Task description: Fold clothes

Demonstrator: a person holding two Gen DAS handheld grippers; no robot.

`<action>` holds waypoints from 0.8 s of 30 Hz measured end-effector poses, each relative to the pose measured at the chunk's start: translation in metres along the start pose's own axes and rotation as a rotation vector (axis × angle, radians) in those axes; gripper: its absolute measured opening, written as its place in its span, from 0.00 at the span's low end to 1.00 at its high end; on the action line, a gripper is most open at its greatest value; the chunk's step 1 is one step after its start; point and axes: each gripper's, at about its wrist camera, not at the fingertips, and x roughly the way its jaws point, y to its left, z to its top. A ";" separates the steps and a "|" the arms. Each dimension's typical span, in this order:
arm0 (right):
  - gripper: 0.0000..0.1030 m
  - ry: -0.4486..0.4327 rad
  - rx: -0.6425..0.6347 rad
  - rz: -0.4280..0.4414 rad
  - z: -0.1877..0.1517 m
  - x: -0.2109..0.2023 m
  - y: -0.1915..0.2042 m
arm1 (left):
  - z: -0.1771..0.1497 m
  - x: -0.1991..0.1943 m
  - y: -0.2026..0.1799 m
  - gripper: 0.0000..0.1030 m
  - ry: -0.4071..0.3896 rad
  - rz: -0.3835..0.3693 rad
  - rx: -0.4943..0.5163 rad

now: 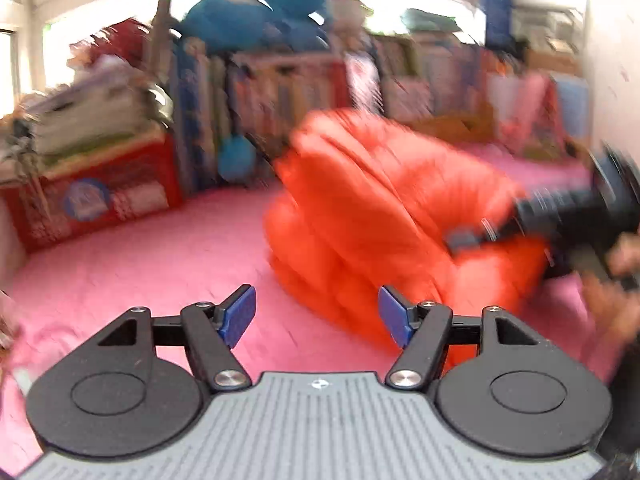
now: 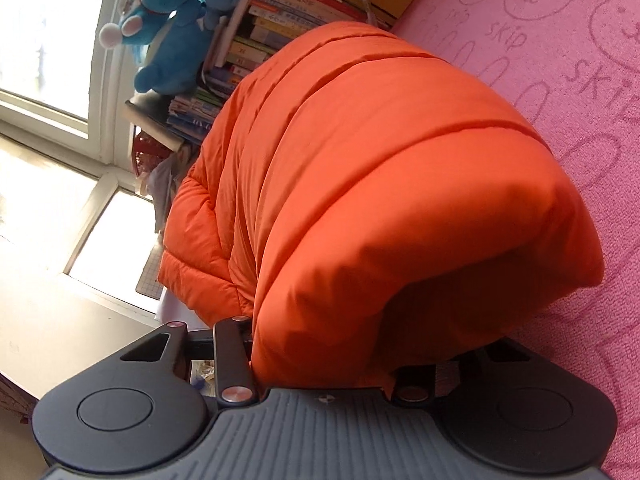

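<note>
Nearest in the left wrist view, the left gripper is seen with its two blue pads spread apart and nothing between them; it is released and held above the pink cover. Just beyond it, the orange padded jacket lies bunched in a thick heap on this cover. At the right edge of that blurred view the right gripper is seen reaching into the jacket, with a hand behind it. In the right wrist view, the jacket fills the space between the fingers of the right gripper, and its fingertips are hidden under the fabric, so a grasp on a fold of the jacket is seen but the pads are not. Farther away, books are stacked along the wall, a blue plush toy sits on them, and a bright window is behind.
</note>
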 end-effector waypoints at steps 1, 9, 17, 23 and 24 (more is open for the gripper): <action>0.43 -0.001 -0.001 0.001 -0.001 -0.001 0.000 | 0.012 0.002 -0.001 0.66 -0.037 0.015 0.005; 0.43 -0.003 -0.003 0.014 -0.001 -0.005 0.001 | 0.051 0.077 -0.063 0.77 -0.097 0.196 0.216; 0.42 -0.006 -0.035 0.012 -0.003 -0.007 0.005 | 0.029 0.134 -0.006 0.82 0.026 0.218 -0.087; 0.40 0.009 -0.028 0.002 -0.002 -0.007 0.006 | 0.018 0.136 0.029 0.85 0.043 0.142 -0.264; 0.40 0.008 -0.025 0.003 -0.002 -0.008 0.005 | 0.015 0.135 0.038 0.85 0.041 0.107 -0.328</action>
